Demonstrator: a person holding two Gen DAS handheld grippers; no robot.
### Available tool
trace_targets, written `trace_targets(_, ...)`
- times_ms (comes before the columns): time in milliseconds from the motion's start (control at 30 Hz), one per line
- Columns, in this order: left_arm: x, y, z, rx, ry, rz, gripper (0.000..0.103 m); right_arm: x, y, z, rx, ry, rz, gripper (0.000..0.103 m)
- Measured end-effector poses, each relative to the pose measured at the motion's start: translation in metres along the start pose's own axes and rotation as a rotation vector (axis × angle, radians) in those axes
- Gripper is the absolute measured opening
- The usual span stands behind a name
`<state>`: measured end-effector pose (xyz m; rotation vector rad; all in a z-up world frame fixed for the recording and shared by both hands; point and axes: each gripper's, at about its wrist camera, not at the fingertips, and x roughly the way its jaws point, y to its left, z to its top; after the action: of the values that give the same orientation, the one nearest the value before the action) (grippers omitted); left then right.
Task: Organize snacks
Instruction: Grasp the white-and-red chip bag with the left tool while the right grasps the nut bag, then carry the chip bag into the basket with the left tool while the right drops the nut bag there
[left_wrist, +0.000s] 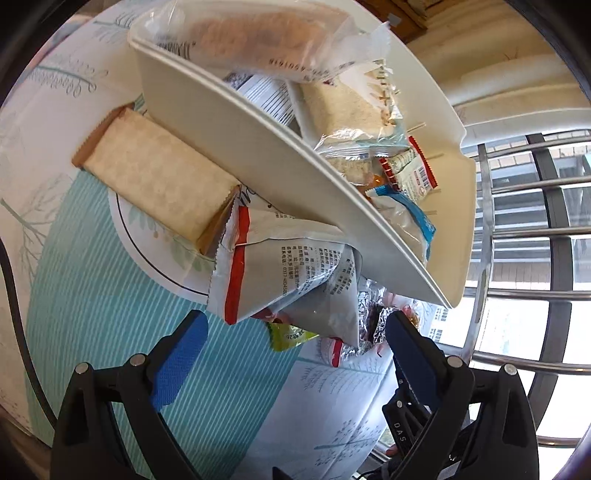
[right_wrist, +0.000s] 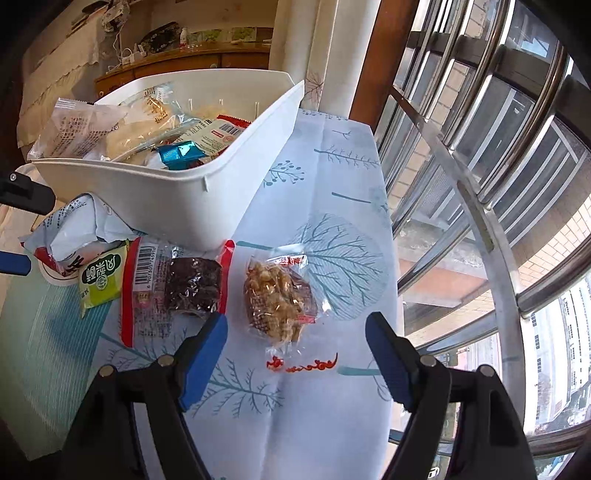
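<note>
In the left wrist view, a tan wrapped bar (left_wrist: 155, 177) lies at the far left on a round plate (left_wrist: 147, 243) set on the tree-print tablecloth (left_wrist: 92, 302). Just right of the bar, a crumpled white and red packet (left_wrist: 280, 273) lies partly under the near wall of the white bin (left_wrist: 266, 155), which fills the middle and far side of the view and holds a heap of snacks: a clear bag of brownish biscuits (left_wrist: 258, 33) at the far end, a pale cake in clear wrap (left_wrist: 347, 107), a small red-edged sachet (left_wrist: 410, 170) and a blue-edged pack (left_wrist: 410, 218) toward the right. The left gripper (left_wrist: 295, 354) hangs near the crumpled packet with its blue pads spread wide and nothing between them; a green sachet (left_wrist: 288, 336) and a foil-wrapped snack (left_wrist: 373, 321) show in the gap beyond the tips. In the right wrist view, the same crumpled packet (right_wrist: 74, 236) lies at the left, with the green sachet (right_wrist: 101, 277) just right of it, then a dark cake in a red-edged wrapper (right_wrist: 173, 288), then a nut cluster in clear wrap (right_wrist: 280, 299) alone on the cloth (right_wrist: 332, 184). The bin (right_wrist: 177, 206) stands far of these, touching the packet. The right gripper (right_wrist: 295, 350) hovers just near of the nut cluster, its jaws wide apart and empty. Window bars (right_wrist: 480, 184) run along the right.
</note>
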<state>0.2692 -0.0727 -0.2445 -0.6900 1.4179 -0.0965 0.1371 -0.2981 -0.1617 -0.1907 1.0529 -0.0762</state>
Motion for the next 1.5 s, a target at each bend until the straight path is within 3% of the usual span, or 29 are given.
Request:
trace_targets(133, 0.010, 0.003, 0.000, -0.016, -0.003, -0.005, 0.096, 0.009, 0.000, -0.001, 0.000, 0.001, 0.015, 0.077)
trace_targets(267, 0.013, 0.005, 0.001, -0.031, -0.024, -0.006, 0.096, 0.018, 0.001, 0.000, 0.000, 0.009, 0.031, 0.067)
trace_targets(500, 0.019, 0.007, 0.009, -0.044, -0.033, -0.008, 0.094, 0.028, 0.001, 0.002, 0.009, 0.010, 0.029, 0.060)
trace_targets(767, 0.026, 0.004, 0.012, -0.053, -0.014, -0.022, 0.071, 0.030, -0.002, 0.004, 0.022, 0.009, 0.053, 0.058)
trace_targets(967, 0.025, 0.002, 0.013, -0.052, -0.011, -0.018, 0.062, 0.028, -0.001, 0.005, 0.022, 0.012, 0.076, 0.055)
trace_targets(1233, 0.023, 0.000, 0.014, -0.028, -0.002, -0.012, 0.058, 0.027, 0.003, 0.009, 0.023, 0.013, 0.094, 0.049)
trace_targets(1333, 0.020, -0.001, 0.012, -0.019, 0.000, -0.014, 0.057, 0.026, 0.003, 0.012, 0.025, 0.013, 0.108, 0.042)
trace_targets(1500, 0.012, -0.002, 0.008, -0.002, -0.003, -0.018, 0.057, 0.025, 0.006, 0.014, 0.023, 0.032, 0.105, 0.042)
